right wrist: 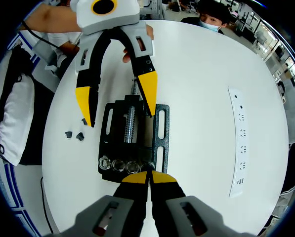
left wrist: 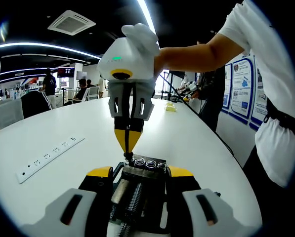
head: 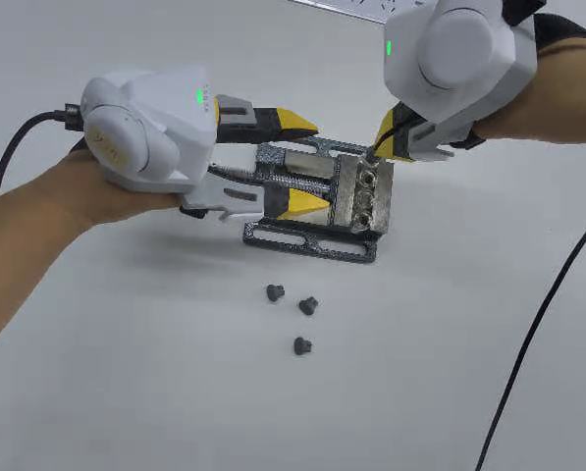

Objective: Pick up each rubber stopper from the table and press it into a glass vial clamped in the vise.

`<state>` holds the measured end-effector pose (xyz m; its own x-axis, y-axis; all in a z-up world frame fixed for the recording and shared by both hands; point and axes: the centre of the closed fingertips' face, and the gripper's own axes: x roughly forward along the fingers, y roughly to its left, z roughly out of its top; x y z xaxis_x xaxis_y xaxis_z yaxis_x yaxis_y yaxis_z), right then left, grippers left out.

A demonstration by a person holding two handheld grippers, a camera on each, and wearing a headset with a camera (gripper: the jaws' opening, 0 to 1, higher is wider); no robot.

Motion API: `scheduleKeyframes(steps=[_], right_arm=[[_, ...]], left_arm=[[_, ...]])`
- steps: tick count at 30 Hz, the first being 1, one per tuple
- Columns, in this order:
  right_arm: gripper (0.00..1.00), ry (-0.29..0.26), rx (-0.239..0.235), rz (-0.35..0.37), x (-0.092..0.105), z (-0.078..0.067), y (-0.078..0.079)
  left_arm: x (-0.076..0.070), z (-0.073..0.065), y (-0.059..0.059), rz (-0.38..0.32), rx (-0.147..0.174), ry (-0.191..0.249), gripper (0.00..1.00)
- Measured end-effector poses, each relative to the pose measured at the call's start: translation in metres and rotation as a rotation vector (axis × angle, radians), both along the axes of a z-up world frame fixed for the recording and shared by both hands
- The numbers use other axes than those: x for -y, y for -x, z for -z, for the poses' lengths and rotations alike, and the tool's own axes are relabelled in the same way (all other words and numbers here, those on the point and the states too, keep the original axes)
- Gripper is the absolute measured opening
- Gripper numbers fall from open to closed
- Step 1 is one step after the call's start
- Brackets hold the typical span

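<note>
Stopper (left wrist: 129, 157) is pinched between the closed tips of the right gripper (left wrist: 128, 148) and held right at the mouth of the end vial in the row of vials (right wrist: 118, 165) clamped in the vise (head: 312, 240). The left gripper (head: 310, 165) is spread wide open, its jaws straddling the vise screw with nothing gripped. Three more stoppers (head: 308, 305) are scattered on the white table (head: 175, 383), near the vise's front.

The right gripper (right wrist: 148, 180) mostly covers the end vial (right wrist: 145, 168); the left gripper's (right wrist: 120, 118) jaw half-hides one stopper (right wrist: 83, 121).
</note>
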<state>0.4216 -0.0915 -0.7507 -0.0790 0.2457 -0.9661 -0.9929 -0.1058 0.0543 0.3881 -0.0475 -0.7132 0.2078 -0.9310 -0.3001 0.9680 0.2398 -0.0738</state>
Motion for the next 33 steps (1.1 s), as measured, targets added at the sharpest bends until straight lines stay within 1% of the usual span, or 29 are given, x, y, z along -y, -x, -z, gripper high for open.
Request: scheduleKeyframes(steps=[6,10,12,15,17,19,21,26,27,29,31,33], right_arm=[[0.04,-0.006,-0.015,-0.003,-0.0008,-0.0027,0.0026],[0.04,-0.010,-0.006,-0.005,-0.0014,-0.0017,0.0006],[0.04,-0.012,-0.014,-0.001,-0.0023,-0.0026,0.0015],[0.04,-0.008,-0.008,-0.009,-0.0024,-0.0020,0.0006],[0.04,-0.004,-0.018,-0.008,-0.0015,0.0006,0.0021],[0.04,-0.003,-0.016,-0.012,-0.0019,-0.0010,0.0016],[0.02,0.001,-0.025,-0.016,-0.0021,-0.0006,0.0037],[0.02,0.019,-0.029,-0.014,-0.0025,-0.0003,0.0024],[0.02,0.025,-0.026,-0.023,-0.0029,-0.0003,0.0035],[0.06,0.026,0.001,-0.028,-0.0035,-0.0014,-0.0006],[0.07,0.013,-0.032,-0.009,-0.0056,-0.0041,0.0027],[0.07,0.023,-0.012,-0.023,-0.0024,-0.0005,0.0001]], left_arm=[[-0.0011,0.0010,-0.0001,-0.002,-0.002,-0.002,0.41],[-0.0001,0.0007,0.0007,0.001,-0.001,-0.001,0.41],[0.0000,0.0003,0.0010,0.001,-0.001,0.000,0.41],[-0.0004,0.0001,0.0018,0.001,-0.001,0.000,0.41],[-0.0012,-0.0002,0.0022,0.000,0.000,-0.002,0.41],[-0.0018,-0.0008,0.0027,-0.001,-0.001,-0.001,0.41],[-0.0023,-0.0007,0.0028,-0.002,-0.001,-0.002,0.41],[-0.0013,-0.0013,0.0037,-0.001,0.000,-0.002,0.40],[-0.0012,-0.0015,0.0038,0.000,-0.001,-0.001,0.40],[-0.0016,-0.0020,0.0037,-0.001,0.000,0.001,0.40],[-0.0022,-0.0021,0.0035,-0.001,0.000,0.000,0.40],[-0.0026,-0.0019,0.0033,-0.001,0.001,-0.001,0.40]])
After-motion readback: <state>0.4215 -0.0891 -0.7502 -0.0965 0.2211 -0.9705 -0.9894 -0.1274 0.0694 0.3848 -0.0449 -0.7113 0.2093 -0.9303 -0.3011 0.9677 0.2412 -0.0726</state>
